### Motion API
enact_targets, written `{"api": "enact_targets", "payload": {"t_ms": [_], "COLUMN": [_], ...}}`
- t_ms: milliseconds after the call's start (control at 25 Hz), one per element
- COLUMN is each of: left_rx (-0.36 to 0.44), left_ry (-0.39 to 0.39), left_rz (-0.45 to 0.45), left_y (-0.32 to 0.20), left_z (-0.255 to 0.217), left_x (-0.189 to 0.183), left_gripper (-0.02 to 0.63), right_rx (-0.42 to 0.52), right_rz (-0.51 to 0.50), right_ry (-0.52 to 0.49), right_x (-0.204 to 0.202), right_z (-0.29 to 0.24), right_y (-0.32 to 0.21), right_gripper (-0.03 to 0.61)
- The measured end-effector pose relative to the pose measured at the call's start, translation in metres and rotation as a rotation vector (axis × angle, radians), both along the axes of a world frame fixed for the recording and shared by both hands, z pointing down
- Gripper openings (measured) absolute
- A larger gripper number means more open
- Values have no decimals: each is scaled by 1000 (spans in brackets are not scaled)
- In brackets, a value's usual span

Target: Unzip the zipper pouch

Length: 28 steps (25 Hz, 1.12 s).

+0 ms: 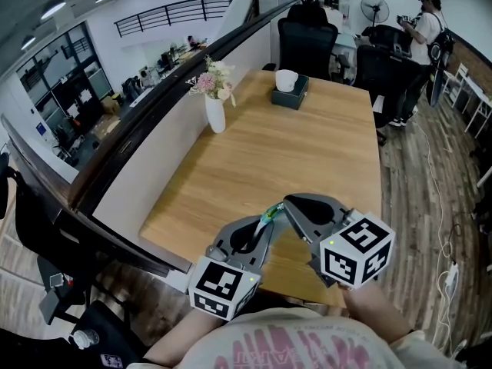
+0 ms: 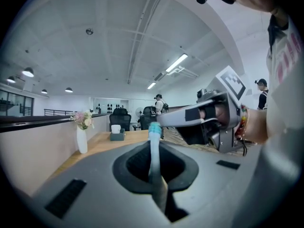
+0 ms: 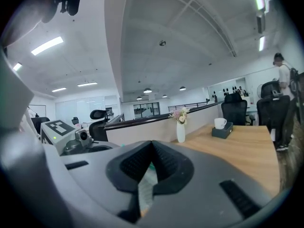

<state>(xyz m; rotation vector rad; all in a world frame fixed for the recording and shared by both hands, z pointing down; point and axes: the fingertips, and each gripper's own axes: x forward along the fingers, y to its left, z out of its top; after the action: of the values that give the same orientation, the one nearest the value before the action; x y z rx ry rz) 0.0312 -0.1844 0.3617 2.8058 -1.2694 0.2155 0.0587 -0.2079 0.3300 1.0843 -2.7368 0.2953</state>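
Both grippers are held up close together over the near edge of the wooden table (image 1: 307,152), with their tips meeting. A thin teal zipper pouch (image 1: 269,215) is pinched between them and shows only as a small sliver in the head view. My left gripper (image 1: 264,225) is shut on it. In the left gripper view the pouch (image 2: 154,148) stands edge-on as a pale blue strip between the pads, with the right gripper (image 2: 166,120) just beyond. My right gripper (image 1: 287,205) is shut on a pale teal fold of the pouch (image 3: 148,182). Most of the pouch is hidden.
A white vase of flowers (image 1: 216,108) stands at the table's left edge. A dark tissue box with a white cup (image 1: 289,89) sits at the far end, with black office chairs (image 1: 306,43) behind. A person (image 1: 419,44) stands at the far right.
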Motion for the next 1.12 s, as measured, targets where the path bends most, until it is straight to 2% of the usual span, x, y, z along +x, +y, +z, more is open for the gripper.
{"api": "enact_targets", "payload": {"t_ms": [1120], "left_rx": [-19], "left_ry": [44], "left_rz": [6], "left_y": [0], "left_z": [3], "left_x": [-6], "left_gripper": [5], "right_rx": [-35], "right_rz": [128], "right_ry": [53], "right_x": [30], "right_z": [26], "right_y": [-15], "right_gripper": [2]}}
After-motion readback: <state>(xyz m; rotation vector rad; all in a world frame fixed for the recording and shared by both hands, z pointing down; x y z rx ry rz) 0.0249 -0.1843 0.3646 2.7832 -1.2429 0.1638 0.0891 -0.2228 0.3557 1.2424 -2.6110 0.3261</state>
